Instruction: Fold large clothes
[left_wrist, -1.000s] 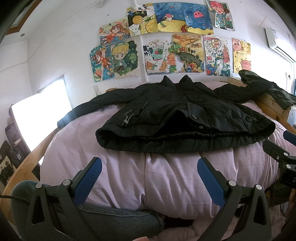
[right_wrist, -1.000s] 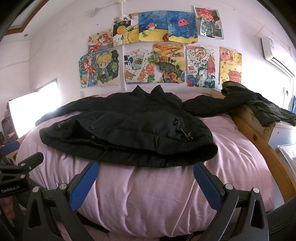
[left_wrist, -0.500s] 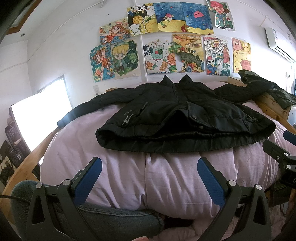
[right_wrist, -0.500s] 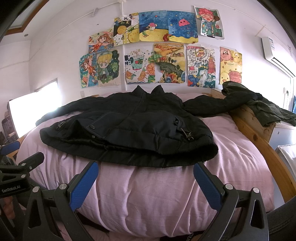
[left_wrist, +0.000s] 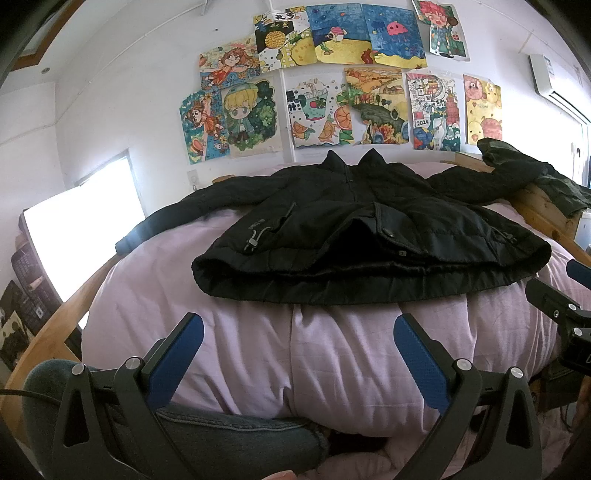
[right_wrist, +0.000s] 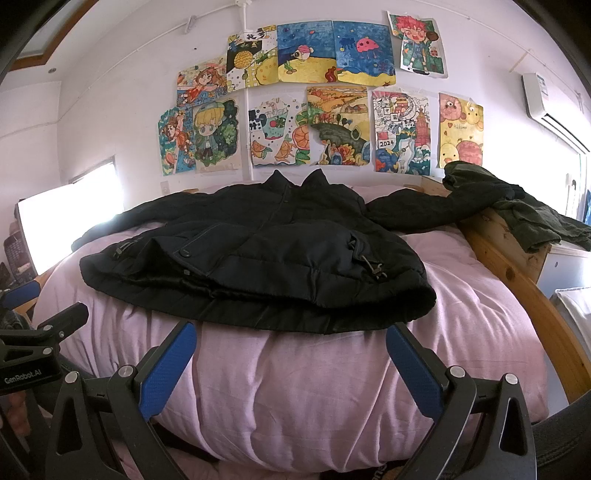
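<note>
A black padded jacket (left_wrist: 369, 236) lies flat, front up, on a pink duvet (left_wrist: 295, 350), collar toward the far wall and both sleeves spread out. It also shows in the right wrist view (right_wrist: 266, 258). My left gripper (left_wrist: 299, 325) is open and empty, held short of the jacket's hem over the near edge of the duvet. My right gripper (right_wrist: 291, 332) is open and empty, also just short of the hem. Each gripper shows at the edge of the other's view.
A wooden bed frame (right_wrist: 517, 273) runs along the right side, with a dark green garment (right_wrist: 528, 218) draped over it. Children's drawings (left_wrist: 332, 85) cover the far wall. A bright window (left_wrist: 81, 221) is at the left. A jeans-clad knee (left_wrist: 236, 439) is below the left gripper.
</note>
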